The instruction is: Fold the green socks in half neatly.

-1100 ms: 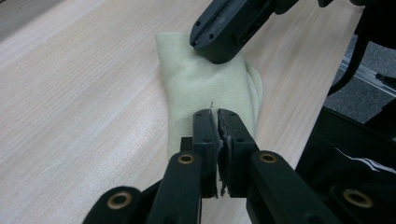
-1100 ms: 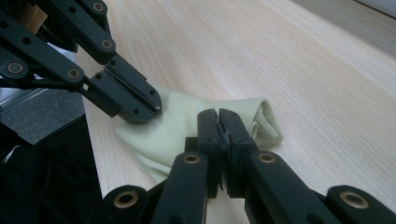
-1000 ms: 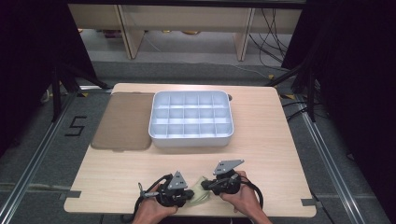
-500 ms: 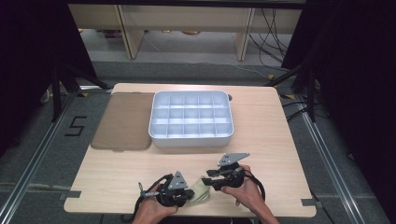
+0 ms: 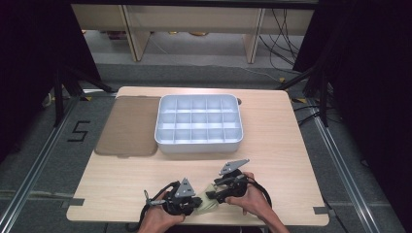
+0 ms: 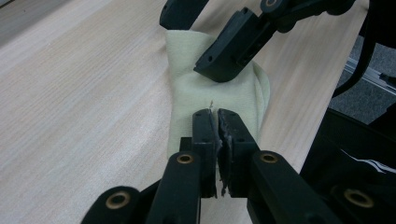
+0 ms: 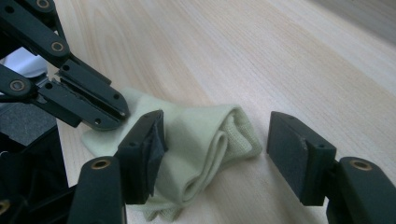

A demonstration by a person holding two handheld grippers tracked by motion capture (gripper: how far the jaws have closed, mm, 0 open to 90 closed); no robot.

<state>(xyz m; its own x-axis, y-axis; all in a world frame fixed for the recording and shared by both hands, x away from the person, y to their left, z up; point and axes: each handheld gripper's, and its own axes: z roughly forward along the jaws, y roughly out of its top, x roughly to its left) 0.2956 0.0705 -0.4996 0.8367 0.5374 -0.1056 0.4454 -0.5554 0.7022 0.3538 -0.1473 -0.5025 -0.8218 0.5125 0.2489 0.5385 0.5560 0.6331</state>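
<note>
A pale yellow-green folded cloth (image 5: 208,203) lies on the wooden table near its front edge. My left gripper (image 5: 197,204) is shut on the cloth's near edge; in the left gripper view its jaws (image 6: 214,114) pinch a bit of the fabric (image 6: 194,91). My right gripper (image 5: 214,193) faces it from the right, and its jaws have just been opening. In the right gripper view the jaws (image 7: 215,140) stand wide apart astride the cloth's (image 7: 205,133) folded end, with the pads clear of it. The left gripper's tips (image 7: 119,113) meet the cloth at its far edge.
A white tray (image 5: 199,143) with several empty compartments sits at the table's middle back. A flat brown lid (image 5: 128,126) lies to its left. The table's front edge runs just below both hands (image 5: 252,204). Bare wood spreads between the tray and the grippers.
The right gripper's jaws have opened off the cloth and it has shifted slightly right and up. The left gripper has kept still, shut on the cloth.
</note>
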